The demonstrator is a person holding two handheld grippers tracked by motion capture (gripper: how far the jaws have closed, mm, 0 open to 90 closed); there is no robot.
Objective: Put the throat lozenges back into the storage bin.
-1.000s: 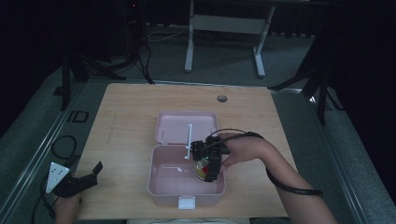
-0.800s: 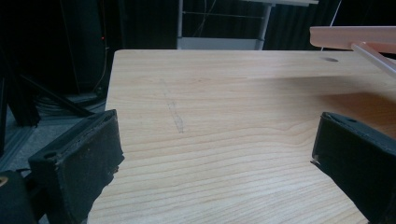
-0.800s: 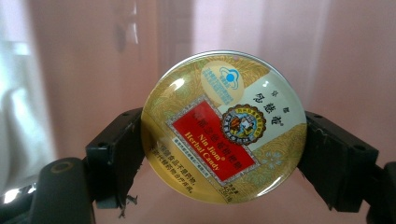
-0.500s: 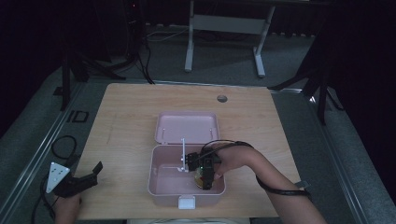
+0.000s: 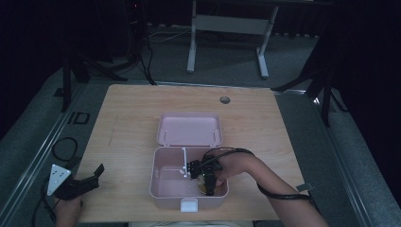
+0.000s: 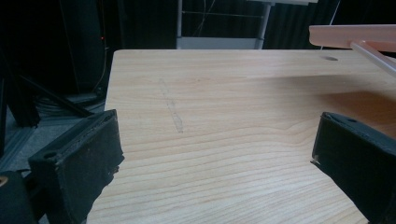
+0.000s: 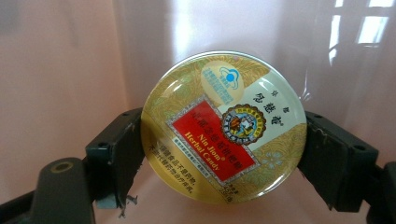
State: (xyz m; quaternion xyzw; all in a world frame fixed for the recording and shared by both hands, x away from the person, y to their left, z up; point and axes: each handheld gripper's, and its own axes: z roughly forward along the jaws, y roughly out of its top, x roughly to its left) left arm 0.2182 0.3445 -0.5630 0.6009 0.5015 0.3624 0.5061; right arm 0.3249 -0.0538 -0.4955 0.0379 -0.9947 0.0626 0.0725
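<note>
1. Your right gripper (image 5: pixel 206 178) is down inside the pink box (image 5: pixel 163 189); its jaws are clamped on the round candy tin (image 7: pixel 223 127), one jaw on each side of its rim.
2. The tin sits between those jaws, lid facing the camera, box wall behind it.
3. Your left gripper (image 5: pixel 82 182) rests at the worktop (image 5: pixel 127 118) edge, jaws apart, bare wood between them.

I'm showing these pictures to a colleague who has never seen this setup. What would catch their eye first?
Most striking is the round gold candy tin with a red label, clamped between the right gripper's black jaws inside the open pink plastic box at the near middle of the wooden table. The left gripper rests open at the table's near left corner, holding nothing.
</note>
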